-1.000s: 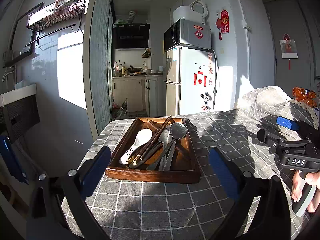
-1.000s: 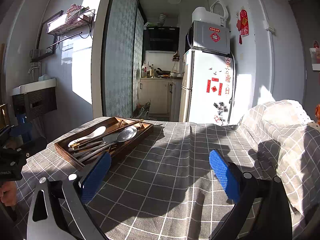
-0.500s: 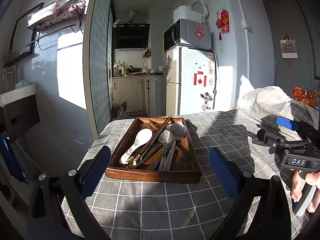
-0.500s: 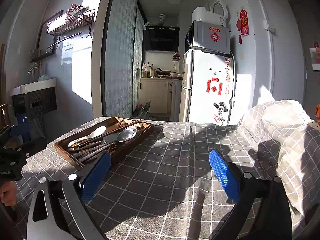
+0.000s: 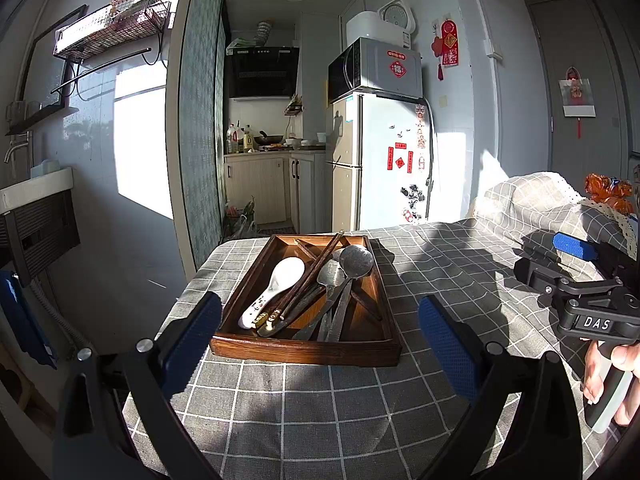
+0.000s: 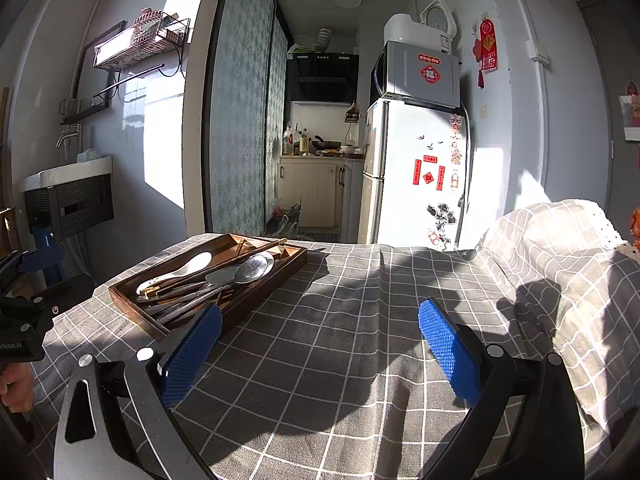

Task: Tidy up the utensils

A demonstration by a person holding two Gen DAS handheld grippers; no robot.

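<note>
A wooden tray point(image 5: 304, 350) point(image 6: 132, 304) lies on the checked tablecloth, holding a jumble of utensils: a white ceramic spoon point(image 5: 280, 282) point(image 6: 188, 266), dark chopsticks point(image 5: 310, 280), a metal ladle point(image 5: 355, 262) point(image 6: 254, 268) and other metal pieces. My left gripper point(image 5: 320, 336) hovers open just in front of the tray's near edge, nothing between its blue pads. My right gripper point(image 6: 320, 344) is open over bare cloth, to the right of the tray; the left wrist view shows it at the far right point(image 5: 576, 264), held by a hand.
The table point(image 6: 344, 360) is covered with a grey checked cloth; its left edge drops off beside the tray. A cloth-covered bulge point(image 6: 560, 248) rises at the right. Behind stand a fridge point(image 5: 380, 164), kitchen counter and sliding door. A sink unit point(image 6: 68, 196) is at the left.
</note>
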